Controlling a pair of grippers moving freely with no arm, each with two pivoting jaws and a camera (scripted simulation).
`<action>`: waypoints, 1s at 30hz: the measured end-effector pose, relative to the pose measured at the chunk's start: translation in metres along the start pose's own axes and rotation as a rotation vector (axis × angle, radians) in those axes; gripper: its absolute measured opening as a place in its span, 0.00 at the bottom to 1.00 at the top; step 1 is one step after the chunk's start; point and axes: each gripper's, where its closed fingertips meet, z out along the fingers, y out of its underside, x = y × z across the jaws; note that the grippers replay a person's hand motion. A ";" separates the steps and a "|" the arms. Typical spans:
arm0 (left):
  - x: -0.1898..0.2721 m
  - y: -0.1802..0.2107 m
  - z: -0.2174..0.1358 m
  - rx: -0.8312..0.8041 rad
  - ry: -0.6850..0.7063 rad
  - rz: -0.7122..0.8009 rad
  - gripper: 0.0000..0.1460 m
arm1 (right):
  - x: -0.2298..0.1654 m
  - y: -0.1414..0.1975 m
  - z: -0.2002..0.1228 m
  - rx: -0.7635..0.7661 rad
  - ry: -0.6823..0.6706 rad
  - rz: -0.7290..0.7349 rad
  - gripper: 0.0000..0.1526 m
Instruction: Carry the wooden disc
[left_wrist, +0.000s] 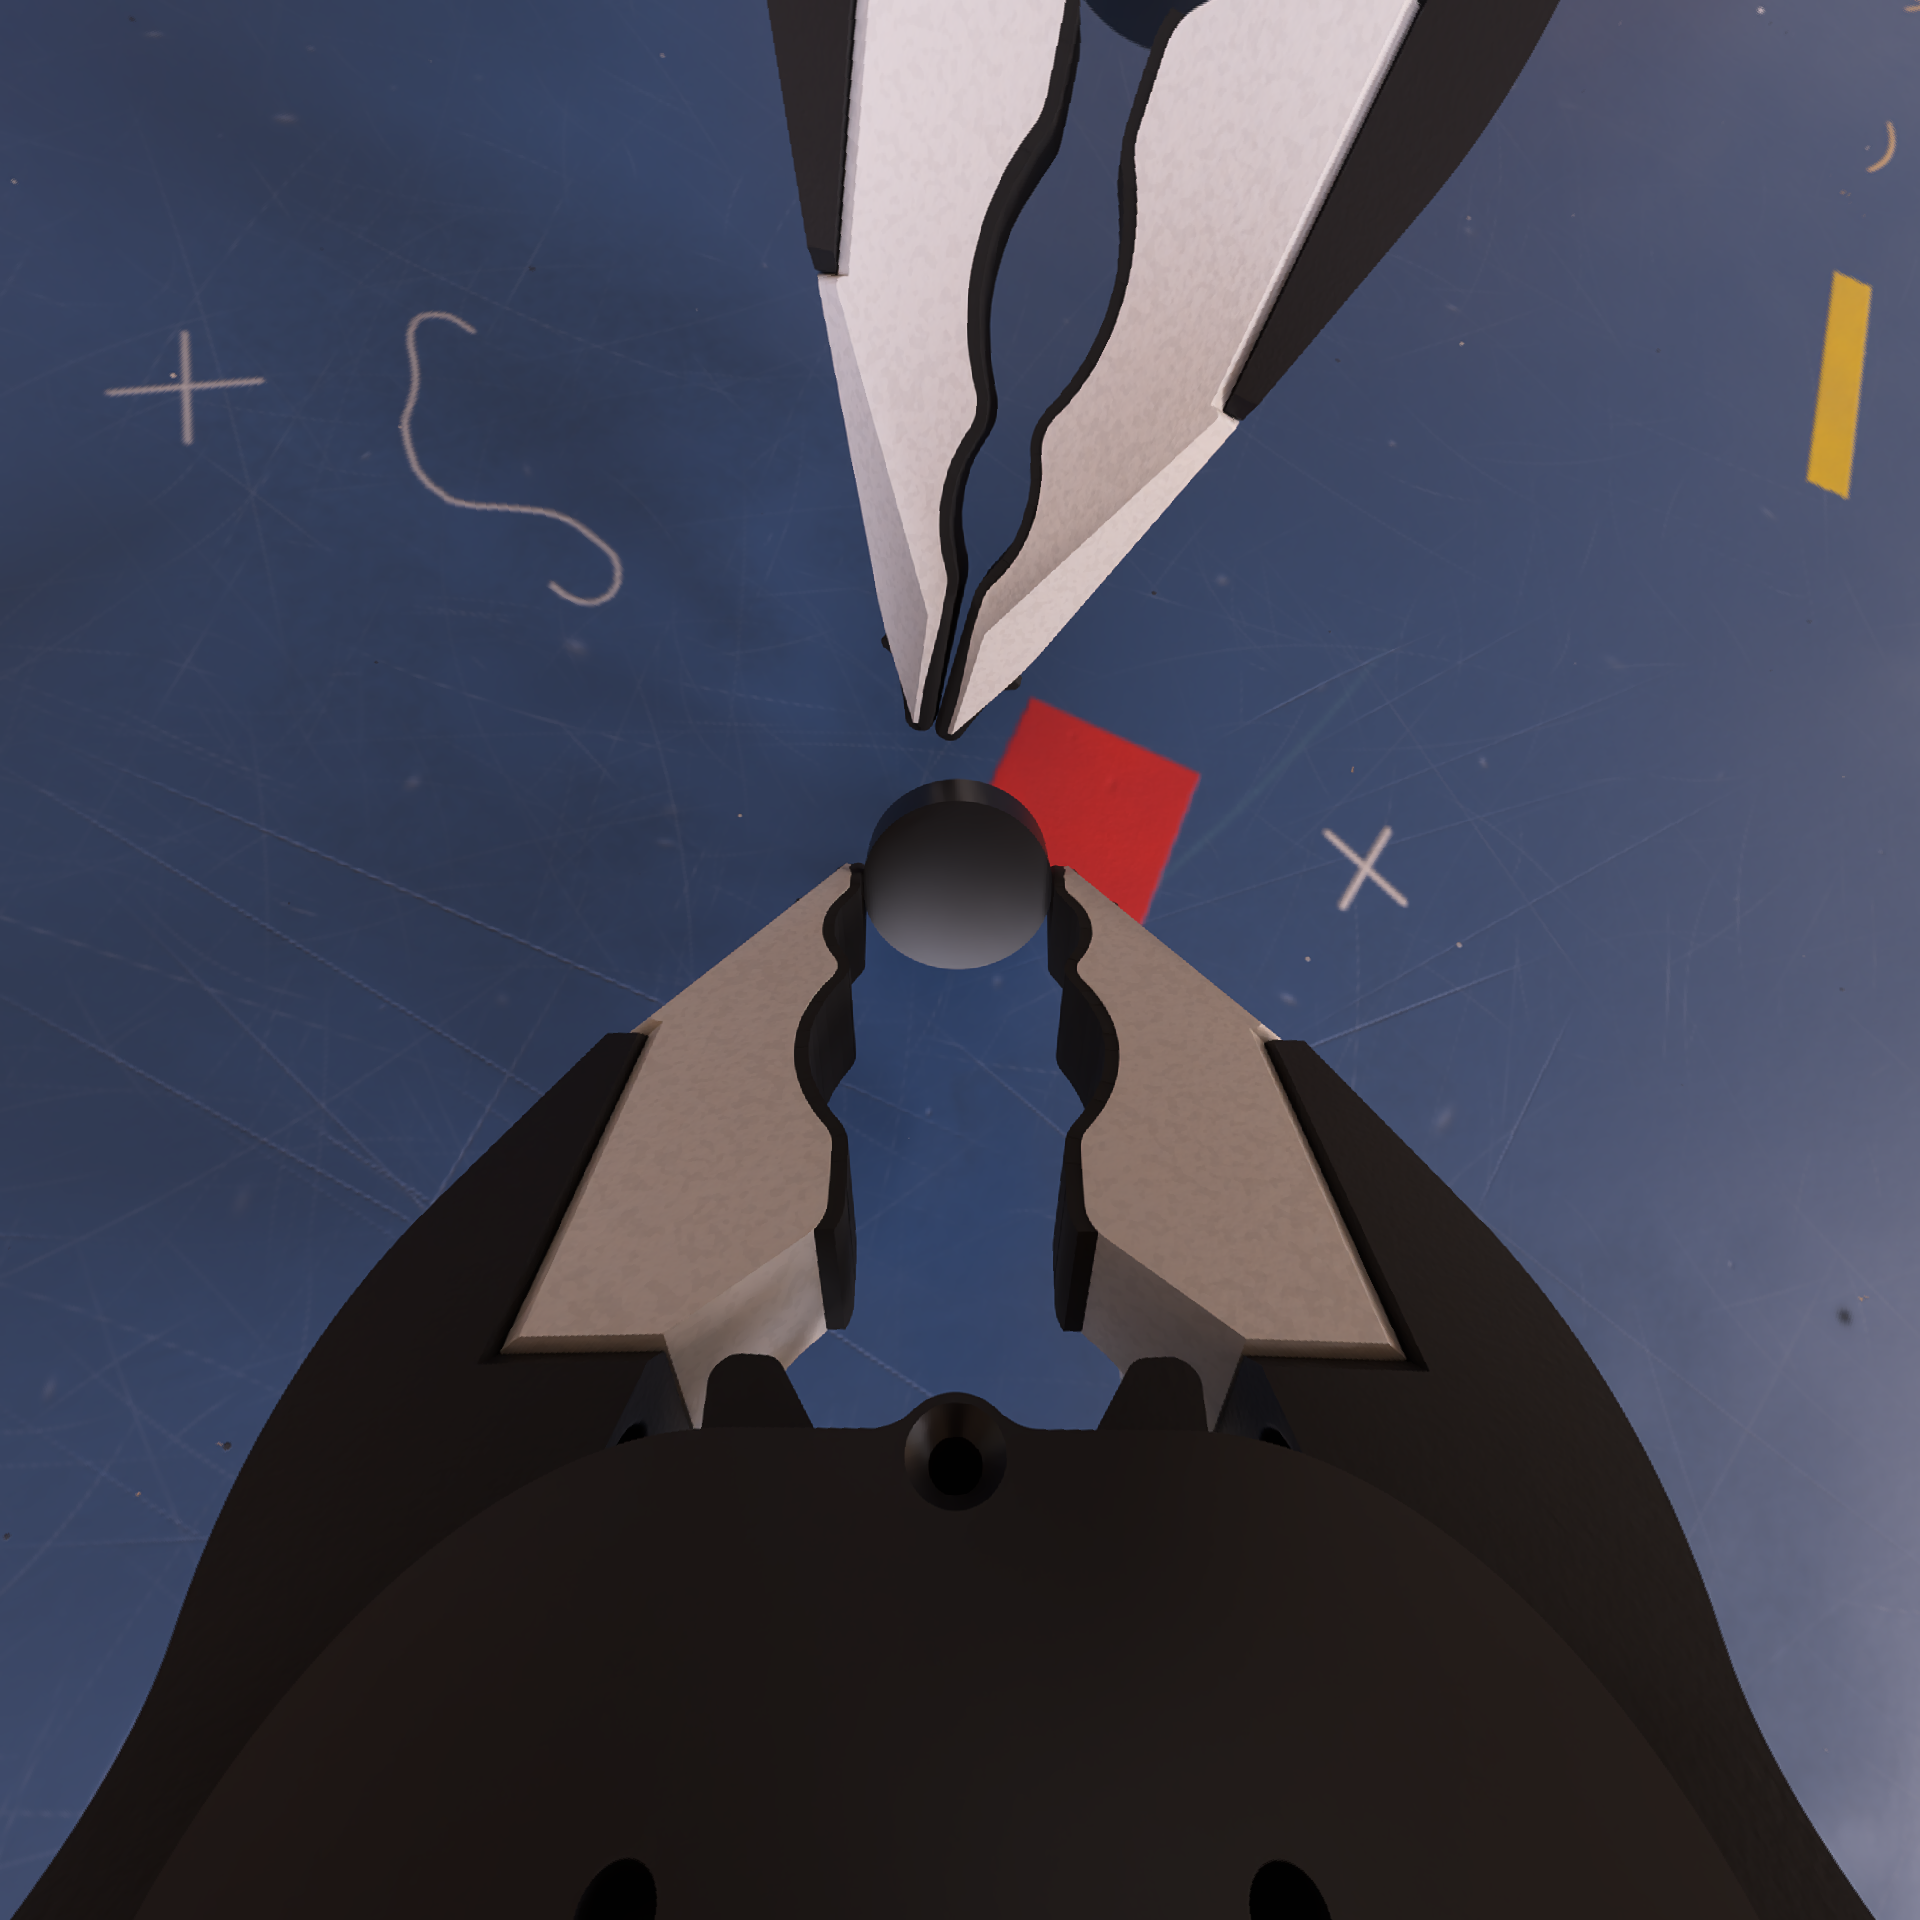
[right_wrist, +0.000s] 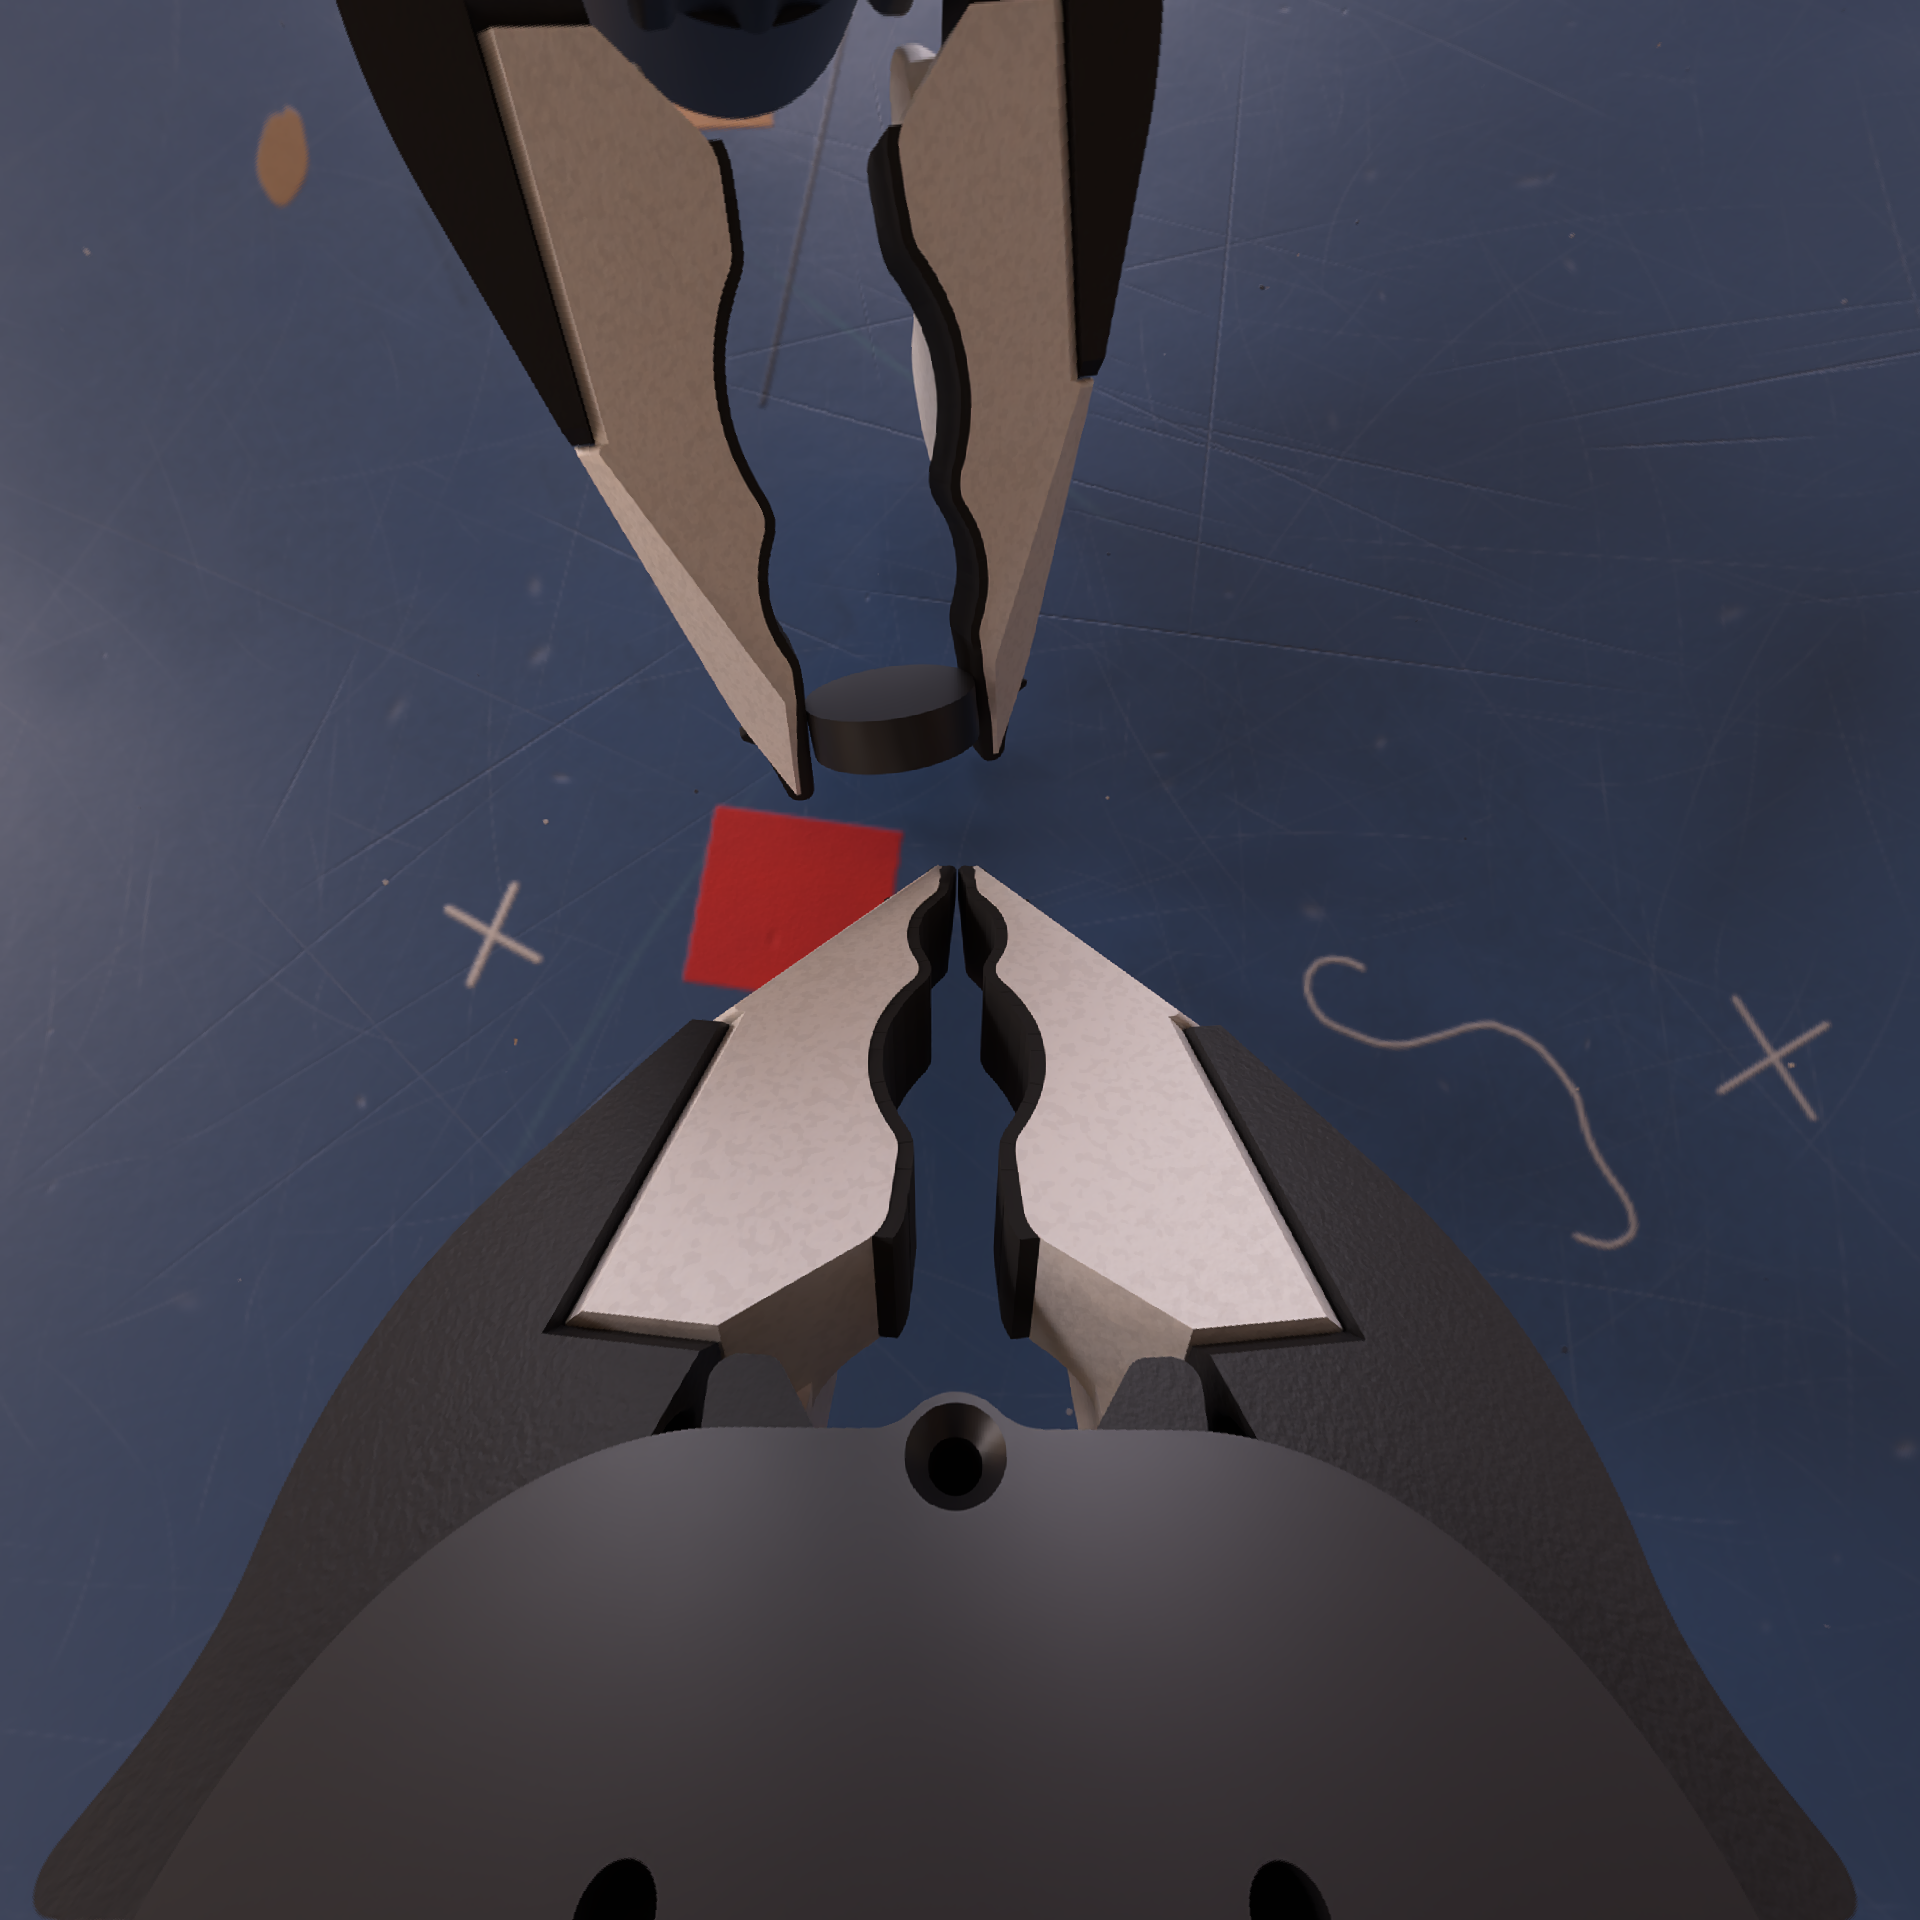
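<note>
Dark wooden disc (left_wrist: 954, 888) sits pinched at the very tips of the left gripper (left_wrist: 954, 883) fingers, the right gripper (right_wrist: 954, 873) closed empty opposite, so it could slip onto the worktop (left_wrist: 312, 831).

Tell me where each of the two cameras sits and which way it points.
Left wrist view: behind the left gripper, looking along its fingers, shut on the disc, toward the right gripper, above the blue surface.
Right wrist view: behind the right gripper, jaws shut and empty, facing the left gripper.
Shared: both grippers, the disc, the red square, the chalk marks.
</note>
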 end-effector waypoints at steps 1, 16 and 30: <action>0.000 0.000 0.000 0.000 0.001 0.000 0.24 | 0.000 0.000 0.000 -0.011 0.001 -0.009 0.00; 0.000 -0.001 0.001 0.000 0.033 -0.014 0.24 | 0.000 -0.001 0.003 -0.229 0.059 -0.144 0.00; 0.001 -0.001 0.001 -0.002 0.028 -0.006 0.24 | 0.000 -0.003 0.004 -0.226 0.151 -0.080 0.00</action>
